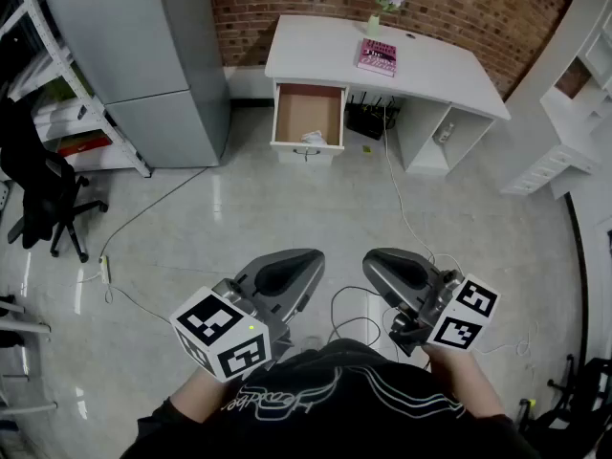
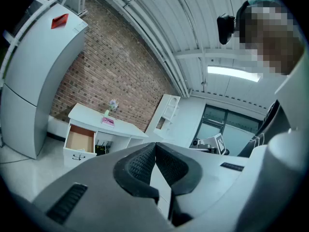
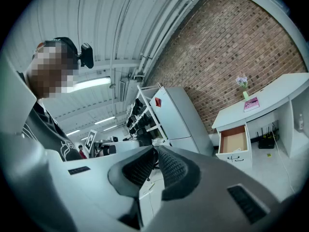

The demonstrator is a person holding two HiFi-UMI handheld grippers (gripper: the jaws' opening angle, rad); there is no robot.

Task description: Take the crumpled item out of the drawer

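The white desk (image 1: 430,70) stands far ahead against the brick wall, its drawer (image 1: 308,113) pulled open. A small white crumpled item (image 1: 313,138) lies at the drawer's front edge, and it also shows as a pale speck (image 3: 235,150) in the right gripper view. Both grippers are held low near the person's body, far from the desk. My left gripper (image 1: 308,258) has its jaws together with nothing between them. My right gripper (image 1: 375,259) is likewise shut and empty. The open drawer (image 2: 79,139) appears small in the left gripper view.
A pink book (image 1: 377,55) and a flower vase (image 1: 375,22) sit on the desk. A tall grey cabinet (image 1: 143,55) stands left of it, a black office chair (image 1: 38,199) further left, white shelving (image 1: 574,94) at right. Cables (image 1: 397,194) trail across the floor.
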